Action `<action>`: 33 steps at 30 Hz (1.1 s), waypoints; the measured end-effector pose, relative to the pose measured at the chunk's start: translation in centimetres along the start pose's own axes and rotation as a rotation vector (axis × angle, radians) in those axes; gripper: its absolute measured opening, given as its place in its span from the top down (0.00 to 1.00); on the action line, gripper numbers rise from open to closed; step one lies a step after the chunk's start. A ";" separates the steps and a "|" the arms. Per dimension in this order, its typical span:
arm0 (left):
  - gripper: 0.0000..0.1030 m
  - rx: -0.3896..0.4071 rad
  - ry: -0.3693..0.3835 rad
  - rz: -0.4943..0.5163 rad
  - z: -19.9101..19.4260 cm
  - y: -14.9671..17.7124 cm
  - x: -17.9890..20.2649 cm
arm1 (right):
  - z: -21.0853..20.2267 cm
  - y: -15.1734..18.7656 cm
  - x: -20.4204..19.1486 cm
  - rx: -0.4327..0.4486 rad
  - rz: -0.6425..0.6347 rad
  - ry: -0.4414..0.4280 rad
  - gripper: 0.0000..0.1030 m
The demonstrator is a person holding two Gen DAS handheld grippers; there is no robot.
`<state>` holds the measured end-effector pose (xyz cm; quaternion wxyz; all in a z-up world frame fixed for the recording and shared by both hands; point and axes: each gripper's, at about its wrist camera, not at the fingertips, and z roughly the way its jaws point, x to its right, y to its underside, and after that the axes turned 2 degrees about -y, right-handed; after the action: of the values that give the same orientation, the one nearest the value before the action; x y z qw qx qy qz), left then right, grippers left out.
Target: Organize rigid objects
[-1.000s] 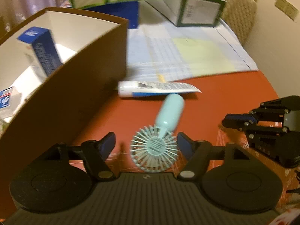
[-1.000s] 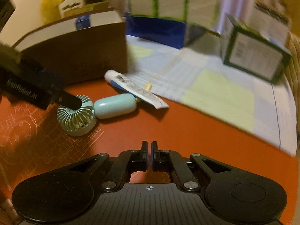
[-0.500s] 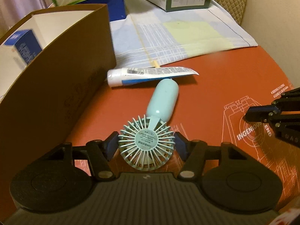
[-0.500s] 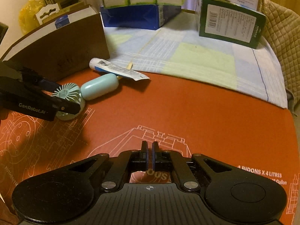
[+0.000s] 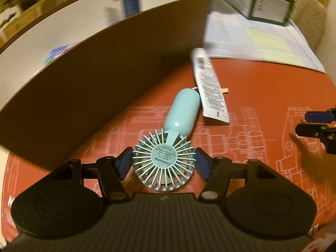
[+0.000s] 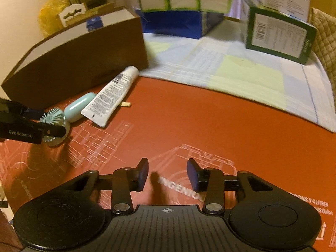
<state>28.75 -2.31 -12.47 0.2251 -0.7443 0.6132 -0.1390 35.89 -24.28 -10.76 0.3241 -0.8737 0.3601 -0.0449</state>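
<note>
Left jaws: the left gripper (image 5: 163, 163) has its jaws clamped on the round head of a pale-teal handheld fan (image 5: 168, 147), one blue pad on each side of the grille.
Right jaws: the right gripper (image 6: 167, 175) has its jaws opening, with nothing between them, only bare surface beneath.
Fan: lies flat on the surface, its rounded handle pointing away from the left gripper and touching a tube.
Tube: a white squeeze tube (image 6: 110, 97) lies beside the fan's handle, its cap end close to the box's corner.
Box: an open brown cardboard box (image 5: 100, 69) stands just left of the fan, with small blue cartons inside.
Surface: the red printed surface (image 6: 210, 130) carries a checked cloth (image 6: 241, 77) at its far side.
Far side: a green-edged carton (image 6: 279, 37) sits on the cloth.
</note>
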 end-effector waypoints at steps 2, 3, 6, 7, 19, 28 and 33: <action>0.42 -0.005 -0.024 -0.043 -0.3 0.5 -0.6 | 0.2 -0.3 -0.6 -0.001 -0.014 -0.033 0.62; 0.42 -0.006 -0.030 -0.062 -0.4 0.7 -0.8 | 0.3 -0.5 -0.9 -0.001 -0.022 -0.047 0.61; 0.42 -0.007 -0.069 -0.122 -0.8 1.4 -1.8 | 0.8 -1.0 -2.5 -0.007 -0.069 -0.101 0.61; 0.42 -0.007 -0.084 -0.141 -0.9 1.5 -2.0 | 1.1 -1.2 -3.1 -0.010 -0.088 -0.118 0.61; 0.42 -0.045 -0.103 -0.297 -0.9 0.7 -4.6 | 4.5 -2.2 -7.0 -0.039 -0.198 -0.214 0.60; 0.42 -0.055 -0.080 -0.263 -0.5 0.6 -4.9 | 7.4 -4.2 -8.6 -0.075 -0.127 -0.221 0.58; 0.42 -0.067 -0.074 -0.256 0.2 -0.1 -5.0 | 8.4 -5.0 -9.1 -0.074 -0.101 -0.199 0.58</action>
<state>27.90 2.59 -12.27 0.2031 -0.8282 0.5088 -0.1184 34.80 -11.15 -13.01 0.3233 -0.9022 0.2830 0.0389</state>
